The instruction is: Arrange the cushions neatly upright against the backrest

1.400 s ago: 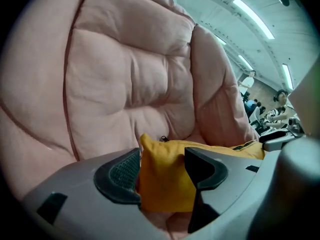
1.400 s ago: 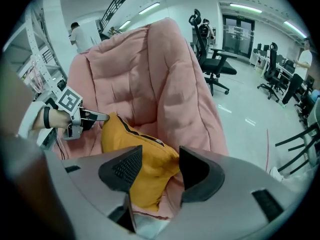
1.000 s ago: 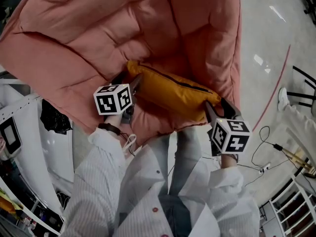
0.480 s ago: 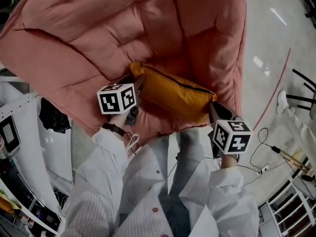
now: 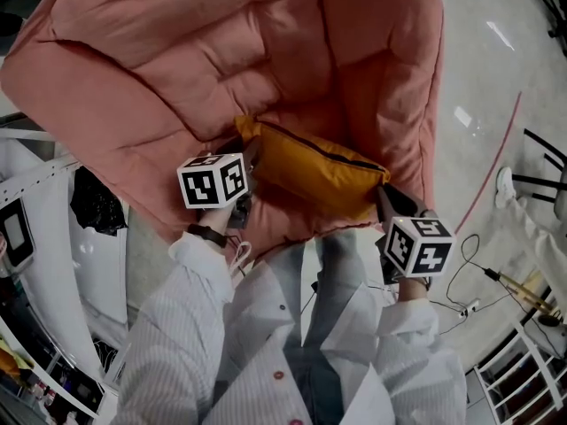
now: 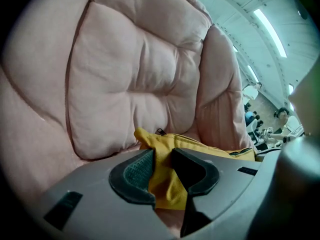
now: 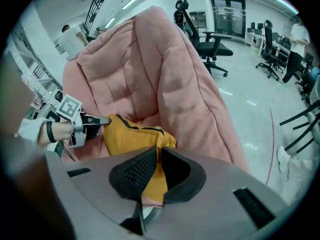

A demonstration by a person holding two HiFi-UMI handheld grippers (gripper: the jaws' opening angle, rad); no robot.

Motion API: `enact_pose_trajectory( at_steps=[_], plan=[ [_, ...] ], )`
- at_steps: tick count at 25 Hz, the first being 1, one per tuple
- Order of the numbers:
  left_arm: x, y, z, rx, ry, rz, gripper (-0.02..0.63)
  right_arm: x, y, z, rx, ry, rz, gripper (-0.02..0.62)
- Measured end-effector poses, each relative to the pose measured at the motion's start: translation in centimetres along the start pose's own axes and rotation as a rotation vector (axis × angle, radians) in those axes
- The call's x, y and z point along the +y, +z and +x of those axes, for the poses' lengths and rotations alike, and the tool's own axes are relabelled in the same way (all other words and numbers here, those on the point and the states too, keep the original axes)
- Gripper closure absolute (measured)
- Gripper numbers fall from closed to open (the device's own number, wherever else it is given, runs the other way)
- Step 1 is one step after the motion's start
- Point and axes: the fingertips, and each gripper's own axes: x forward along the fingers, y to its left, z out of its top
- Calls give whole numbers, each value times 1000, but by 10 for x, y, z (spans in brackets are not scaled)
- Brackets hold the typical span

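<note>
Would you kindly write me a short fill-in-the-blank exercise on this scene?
1. Only ___ yellow cushion is in view.
2. It rests on a padded chair coloured ___.
3. Fabric of the ___ sits between the jaws of the left gripper and of the right gripper.
Missing words: one; pink; cushion.
Both grippers' jaws are closing on that fabric.

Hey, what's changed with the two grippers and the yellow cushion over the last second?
Both have taken hold of the yellow cushion. The left gripper is closing its jaws on one corner and the right gripper on the opposite corner, with cloth pinched between each pair. The cushion has not been lifted and lies on the pink chair as before.
</note>
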Motion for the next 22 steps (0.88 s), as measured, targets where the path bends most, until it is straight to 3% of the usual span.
enact_pose_trajectory(
  at_steps=[11, 22],
  plan=[
    [6, -1, -46, -85, 23, -55, 483, 16, 18, -8, -24, 2, -56, 563],
    [38, 19, -109, -280, 81, -145, 491, 53, 83, 12, -99, 49, -170, 565]
  ],
)
